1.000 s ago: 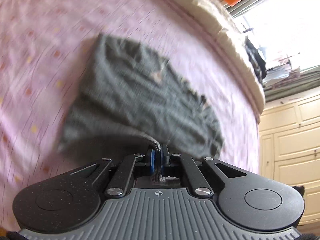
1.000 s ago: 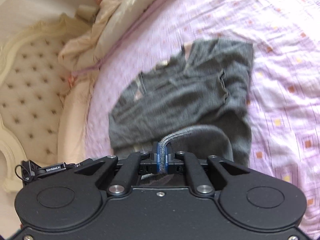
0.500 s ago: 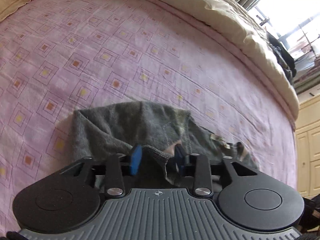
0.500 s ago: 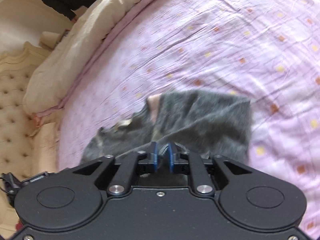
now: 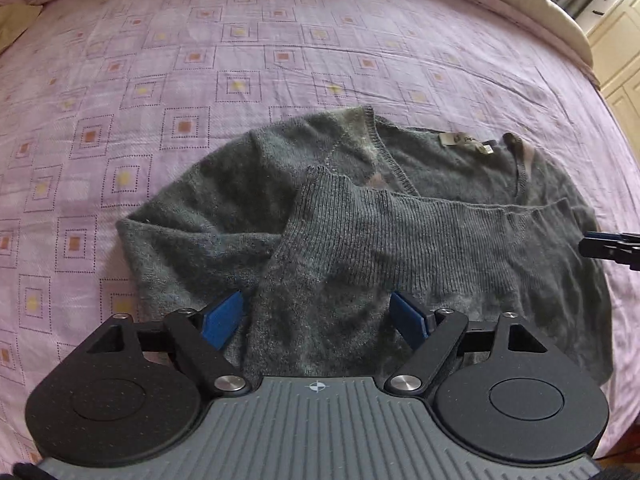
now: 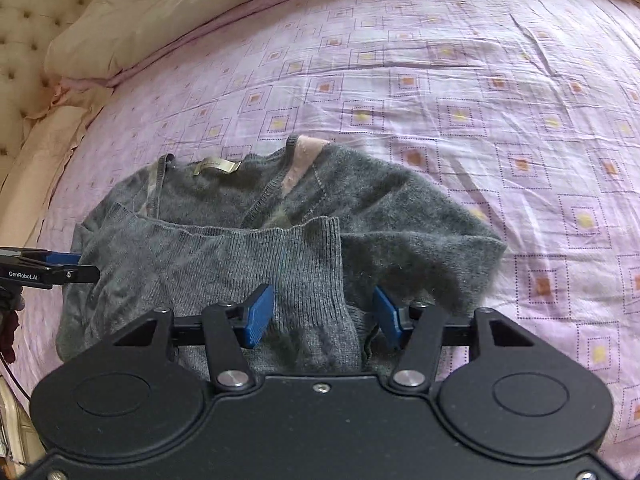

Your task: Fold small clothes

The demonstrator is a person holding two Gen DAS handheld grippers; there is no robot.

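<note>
Both claws, left claw (image 5: 318, 316) and right claw (image 6: 322, 312), have just been opening and stand spread, letting the ribbed hem drop onto the grey knitted sweater (image 5: 400, 216) lying on the pink patterned bed (image 5: 240, 40). First fold laid; next needs regripping a side edge.

Fuzzy knit sweater (image 5: 400, 240), cotton sheet (image 5: 240, 60)

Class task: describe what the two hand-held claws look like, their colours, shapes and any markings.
Left claw: blue pads on black linkage arms with silver pivot screws, round black discs either side, grey ribbed body bearing a small crosshair mark. Right claw: the same blue pads and black linkage, but a smooth black body.
</note>
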